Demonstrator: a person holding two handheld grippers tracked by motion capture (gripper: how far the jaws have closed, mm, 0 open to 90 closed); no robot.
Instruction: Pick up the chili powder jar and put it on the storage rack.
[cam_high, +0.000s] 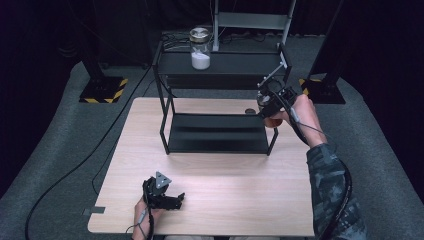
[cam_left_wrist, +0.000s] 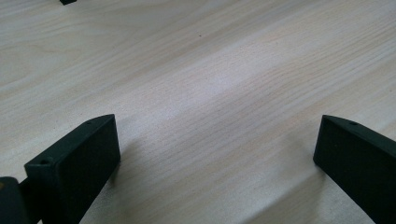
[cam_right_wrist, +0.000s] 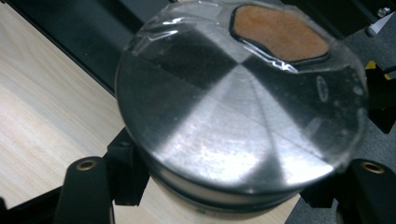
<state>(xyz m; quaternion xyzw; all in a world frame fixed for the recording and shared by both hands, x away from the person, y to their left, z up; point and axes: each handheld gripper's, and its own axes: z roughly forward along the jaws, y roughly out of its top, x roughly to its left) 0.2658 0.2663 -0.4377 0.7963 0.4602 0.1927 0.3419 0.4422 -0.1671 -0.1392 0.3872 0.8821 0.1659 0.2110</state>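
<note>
Steel-lidded jar (cam_right_wrist: 238, 116) — clamped by right gripper (cam_high: 267, 100).

We are holding a jar (cam_right_wrist: 240, 116) with a brushed metal lid under clear film bearing an orange-brown patch, clamped in our right claw (cam_high: 265, 102) beside the black shelf's (cam_high: 220, 132) right post, above the counter (cam_high: 225, 195).
</note>
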